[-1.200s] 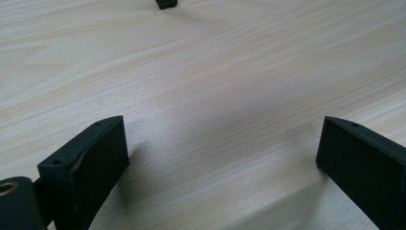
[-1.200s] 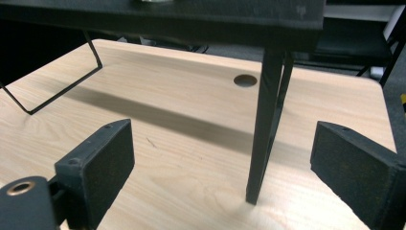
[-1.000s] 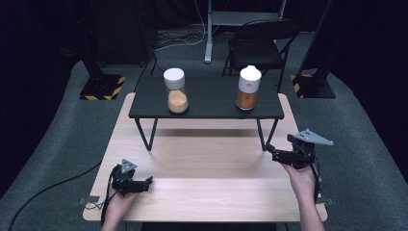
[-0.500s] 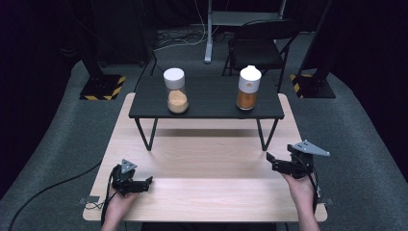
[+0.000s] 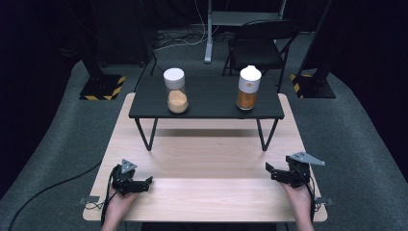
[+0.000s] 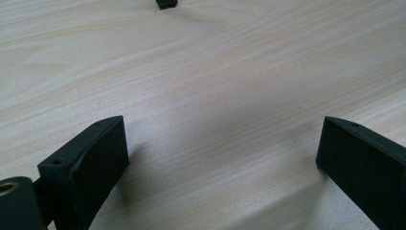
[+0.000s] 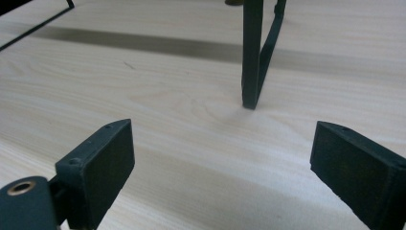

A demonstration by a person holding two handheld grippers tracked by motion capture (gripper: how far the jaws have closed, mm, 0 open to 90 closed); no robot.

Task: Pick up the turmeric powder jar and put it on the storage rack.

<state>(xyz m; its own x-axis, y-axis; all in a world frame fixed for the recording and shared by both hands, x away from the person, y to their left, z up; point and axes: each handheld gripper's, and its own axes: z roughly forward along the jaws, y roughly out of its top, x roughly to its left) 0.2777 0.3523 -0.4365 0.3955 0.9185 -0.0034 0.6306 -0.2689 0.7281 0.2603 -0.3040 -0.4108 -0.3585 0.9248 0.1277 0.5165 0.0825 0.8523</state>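
High view: we rest our left gripper [image 5: 144,183] and right gripper [image 5: 272,172] low at the near corners of the wooden table [image 5: 207,202] — well apart from the two jars, which sit out of the way on the black shelf [image 5: 207,103]: white-lidded jar [image 5: 176,91] left, orange jar [image 5: 248,88] right.

Left gripper view: jaws spread wide, nothing between them but bare tabletop.

Right gripper view: jaws equally wide and empty, aimed at the shelf leg [image 7: 252,57] — seemingly ready to go for the orange jar.

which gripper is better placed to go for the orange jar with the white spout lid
Right, probably. The right gripper sits on the same side of the wooden table as the orange jar, jaws open. The left gripper lies nearer the pale jar.
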